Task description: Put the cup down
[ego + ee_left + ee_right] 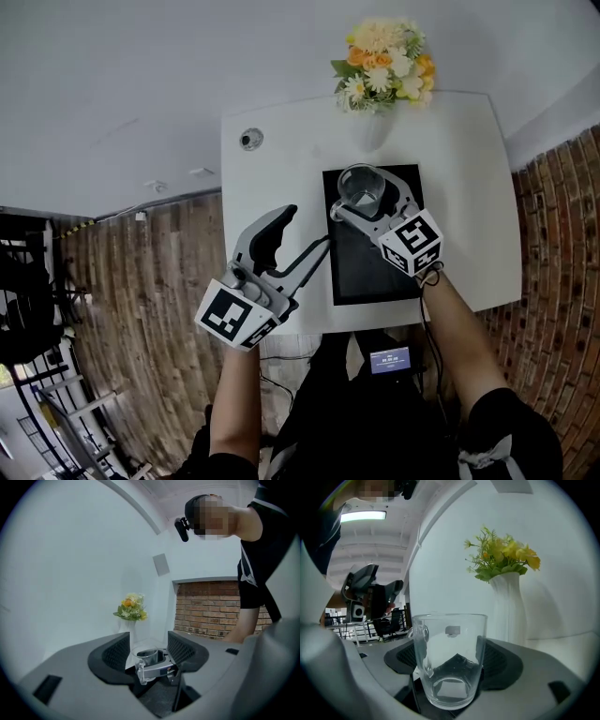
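A clear glass cup (359,186) with a handle stands upright between the fingers of my right gripper (367,199), over the far end of a black mat (375,272) on the white table (272,169). In the right gripper view the cup (450,658) fills the gap and both black pads (499,660) lie against its sides. I cannot tell whether its base touches the mat. My left gripper (302,234) is held open and empty near the table's front left edge, pointing at the cup (146,656) and the right gripper (158,670).
A white vase of yellow and orange flowers (380,66) stands at the table's far edge, just behind the mat. A small round fitting (250,139) sits at the far left corner. Wooden floor (141,281) lies left, a brick wall (562,234) right.
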`<state>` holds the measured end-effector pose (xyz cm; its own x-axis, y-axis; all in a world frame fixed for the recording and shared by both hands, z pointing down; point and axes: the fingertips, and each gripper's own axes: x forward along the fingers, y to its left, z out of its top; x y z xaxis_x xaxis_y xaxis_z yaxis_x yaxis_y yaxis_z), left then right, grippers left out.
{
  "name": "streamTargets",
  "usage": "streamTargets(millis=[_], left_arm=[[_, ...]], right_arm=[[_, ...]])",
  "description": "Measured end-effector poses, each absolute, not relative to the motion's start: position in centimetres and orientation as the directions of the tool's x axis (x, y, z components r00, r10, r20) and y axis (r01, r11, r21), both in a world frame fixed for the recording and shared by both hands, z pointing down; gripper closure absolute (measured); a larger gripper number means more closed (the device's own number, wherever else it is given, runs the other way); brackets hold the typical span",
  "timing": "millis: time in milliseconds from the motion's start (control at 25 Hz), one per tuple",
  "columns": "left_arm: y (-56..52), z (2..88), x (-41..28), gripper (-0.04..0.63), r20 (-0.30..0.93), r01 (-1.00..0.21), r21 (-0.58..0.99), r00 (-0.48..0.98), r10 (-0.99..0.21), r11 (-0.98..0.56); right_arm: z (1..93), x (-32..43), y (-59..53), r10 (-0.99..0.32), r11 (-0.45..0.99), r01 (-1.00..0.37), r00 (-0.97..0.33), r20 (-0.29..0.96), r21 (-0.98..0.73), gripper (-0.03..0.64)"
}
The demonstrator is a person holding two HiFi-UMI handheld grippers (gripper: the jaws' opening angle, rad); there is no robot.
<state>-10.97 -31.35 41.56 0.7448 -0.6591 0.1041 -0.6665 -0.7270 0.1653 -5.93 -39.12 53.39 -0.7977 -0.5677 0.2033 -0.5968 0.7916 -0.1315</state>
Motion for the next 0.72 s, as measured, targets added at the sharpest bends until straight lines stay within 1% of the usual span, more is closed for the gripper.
streamTargets(millis=[400,720], left_arm=[[-32.2,42.8,-12.4,0.344,0.114,-0.68,0.187,0.732,-0.672,-0.709],[-32.5,42.8,-13.3,0.344,0.106,-0.689,0.203,0.722,-0.684,-0.696]], right_arm=[[56.3,-7.5,-41.4,-0.583,0.778,-0.617,-0.78,0.226,-0.119,0.242],[57.3,-8.0,-42.4,-0.595,0.774,-0.628,-0.764,0.247,-0.079,0.242]])
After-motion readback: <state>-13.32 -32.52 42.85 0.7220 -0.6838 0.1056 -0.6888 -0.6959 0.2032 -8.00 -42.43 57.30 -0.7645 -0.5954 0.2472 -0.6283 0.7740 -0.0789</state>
